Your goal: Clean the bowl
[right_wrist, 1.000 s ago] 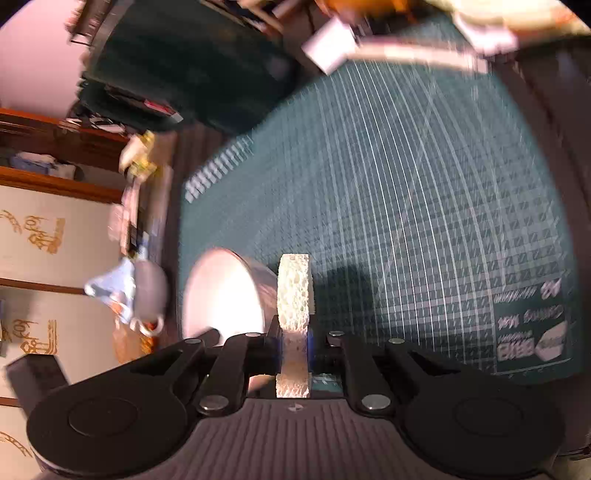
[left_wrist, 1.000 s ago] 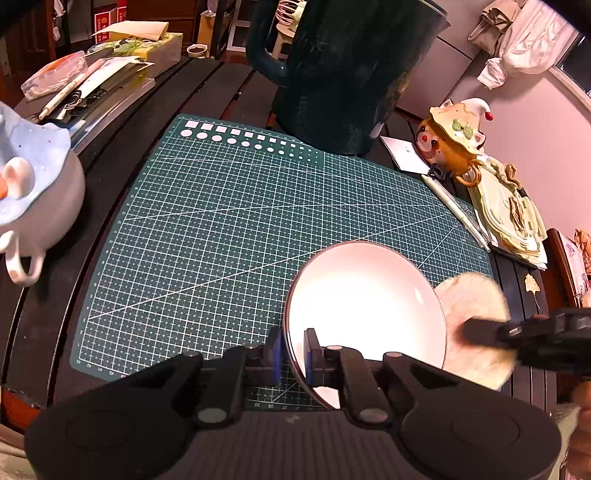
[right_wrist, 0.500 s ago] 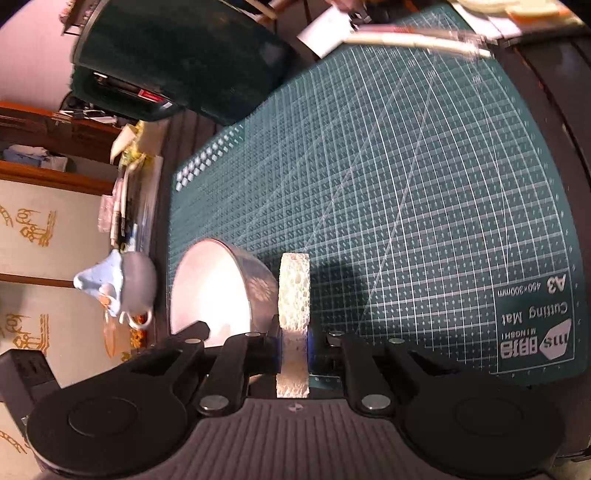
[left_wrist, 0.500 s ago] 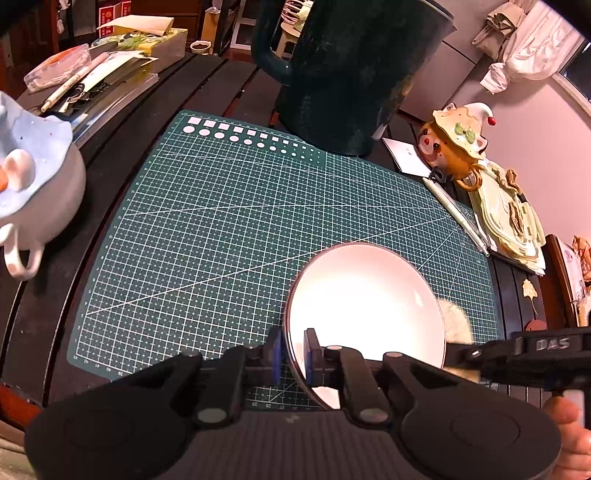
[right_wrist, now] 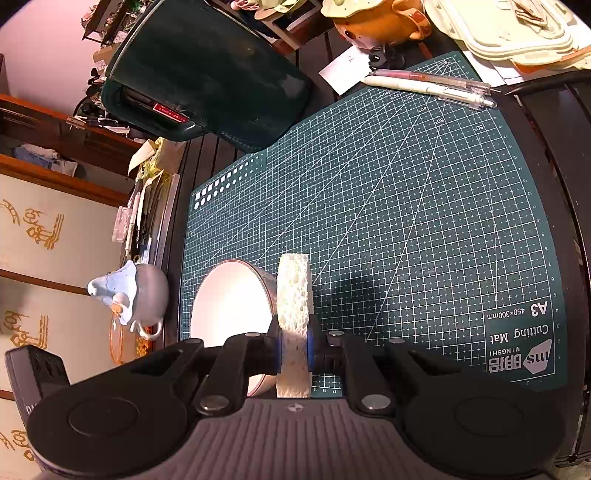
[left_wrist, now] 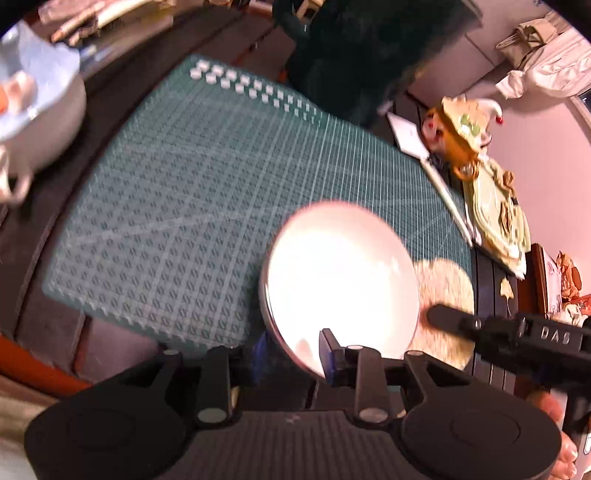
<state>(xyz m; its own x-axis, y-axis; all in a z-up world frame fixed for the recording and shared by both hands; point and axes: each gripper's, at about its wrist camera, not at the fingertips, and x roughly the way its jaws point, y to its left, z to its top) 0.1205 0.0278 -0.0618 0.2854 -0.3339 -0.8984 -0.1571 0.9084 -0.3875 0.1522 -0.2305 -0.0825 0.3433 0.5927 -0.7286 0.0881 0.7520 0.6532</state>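
Note:
A white bowl [left_wrist: 340,273] rests on the green cutting mat [left_wrist: 177,206], near its front edge. My left gripper [left_wrist: 291,356] straddles the bowl's near rim, one finger inside and one outside. Its jaws are opening and the pads stand off the rim. This view is motion-blurred. In the right wrist view my right gripper [right_wrist: 294,349] is shut on a pale yellow sponge [right_wrist: 293,291], held upright just right of the bowl [right_wrist: 229,306], against or very close to its outer wall. The sponge [left_wrist: 443,291] and the right gripper [left_wrist: 443,319] also show beside the bowl in the left wrist view.
A dark green jug [right_wrist: 207,74] stands at the mat's far edge. A blue-and-white teapot [right_wrist: 136,295] sits left of the mat [right_wrist: 406,221]. Two pens [right_wrist: 428,85], an orange figurine pot [right_wrist: 376,18] and stacked pale trays [right_wrist: 509,33] lie at the far right.
My left gripper's jaws have spread apart off the bowl's rim, and that view has tilted and blurred. The sponge stays clamped in the right gripper beside the bowl.

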